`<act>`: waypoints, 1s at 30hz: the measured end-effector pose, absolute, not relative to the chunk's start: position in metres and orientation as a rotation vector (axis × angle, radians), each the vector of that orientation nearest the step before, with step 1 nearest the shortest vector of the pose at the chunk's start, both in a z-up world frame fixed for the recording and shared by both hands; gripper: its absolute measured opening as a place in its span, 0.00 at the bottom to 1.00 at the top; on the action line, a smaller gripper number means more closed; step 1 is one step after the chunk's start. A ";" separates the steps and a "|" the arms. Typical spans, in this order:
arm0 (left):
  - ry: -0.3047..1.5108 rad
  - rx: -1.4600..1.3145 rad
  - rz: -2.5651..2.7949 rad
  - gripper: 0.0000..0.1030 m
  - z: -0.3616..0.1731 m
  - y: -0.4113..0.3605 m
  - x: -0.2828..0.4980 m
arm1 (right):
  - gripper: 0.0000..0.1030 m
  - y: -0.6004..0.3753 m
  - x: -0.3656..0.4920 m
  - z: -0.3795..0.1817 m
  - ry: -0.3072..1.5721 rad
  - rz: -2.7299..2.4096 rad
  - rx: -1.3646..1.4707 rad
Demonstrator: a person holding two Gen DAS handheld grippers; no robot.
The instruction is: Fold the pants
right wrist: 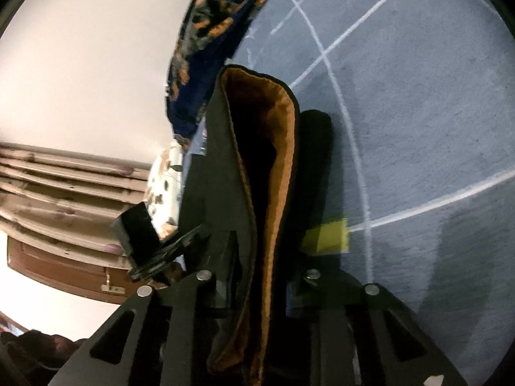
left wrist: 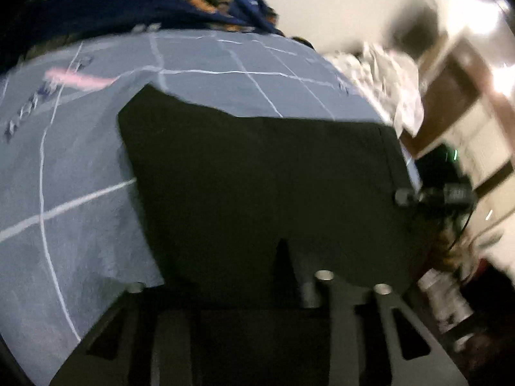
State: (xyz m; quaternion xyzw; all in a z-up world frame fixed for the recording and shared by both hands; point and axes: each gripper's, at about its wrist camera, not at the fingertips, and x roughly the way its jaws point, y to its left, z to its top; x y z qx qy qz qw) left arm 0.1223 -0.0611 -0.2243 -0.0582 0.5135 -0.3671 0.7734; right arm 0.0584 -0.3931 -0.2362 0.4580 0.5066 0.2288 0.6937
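Right tongs (right wrist: 257,276) around pants (right wrist: 257,167) (lining outward)

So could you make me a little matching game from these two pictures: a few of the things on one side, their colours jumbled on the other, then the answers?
Things:
1. pants
2. pants lining
3. bed cover
4. tag

Colours:
A. grey-blue with white lines
B. yellow-green
C. black
D. orange-brown

Pairs: 1-C, 2-D, 3-A, 4-B
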 end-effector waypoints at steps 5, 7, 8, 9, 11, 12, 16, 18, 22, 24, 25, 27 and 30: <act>1.106 -0.101 -0.810 0.23 -0.218 -0.063 0.114 | 0.19 -0.397 0.057 -0.244 1.152 0.506 1.017; 1.134 -0.147 -0.822 0.28 -0.223 -0.057 0.119 | 0.19 -0.398 0.057 -0.244 1.150 0.510 1.022; 1.160 -0.182 -0.827 0.29 -0.227 -0.051 0.122 | 0.19 -0.396 0.058 -0.243 1.153 0.506 1.008; 1.176 -0.211 -0.841 0.30 -0.231 -0.047 0.123 | 0.19 -0.395 0.059 -0.242 1.156 0.506 0.999; 1.172 -0.237 -0.871 0.30 -0.233 -0.043 0.124 | 0.19 -0.396 0.059 -0.243 1.161 0.504 1.006; 1.174 -0.244 -0.878 0.30 -0.234 -0.043 0.124 | 0.18 -0.397 0.059 -0.244 1.161 0.503 1.012; 1.166 -0.221 -0.875 0.27 -0.232 -0.048 0.122 | 0.19 -0.395 0.060 -0.243 1.155 0.489 1.014; 1.149 -0.190 -0.852 0.23 -0.230 -0.052 0.119 | 0.19 -0.393 0.059 -0.241 1.147 0.483 1.018; 1.095 -0.116 -0.782 0.14 -0.216 -0.060 0.104 | 0.19 -0.391 0.056 -0.234 1.120 0.485 1.048; 1.071 -0.084 -0.755 0.14 -0.209 -0.061 0.097 | 0.19 -0.389 0.055 -0.228 1.100 0.501 1.063; 1.067 -0.080 -0.741 0.13 -0.206 -0.060 0.095 | 0.19 -0.387 0.054 -0.225 1.094 0.509 1.067; 1.065 -0.070 -0.722 0.13 -0.202 -0.057 0.091 | 0.19 -0.381 0.054 -0.218 1.094 0.513 1.046; 1.047 -0.031 -0.688 0.13 -0.191 -0.051 0.083 | 0.19 -0.367 0.056 -0.211 1.099 0.533 1.024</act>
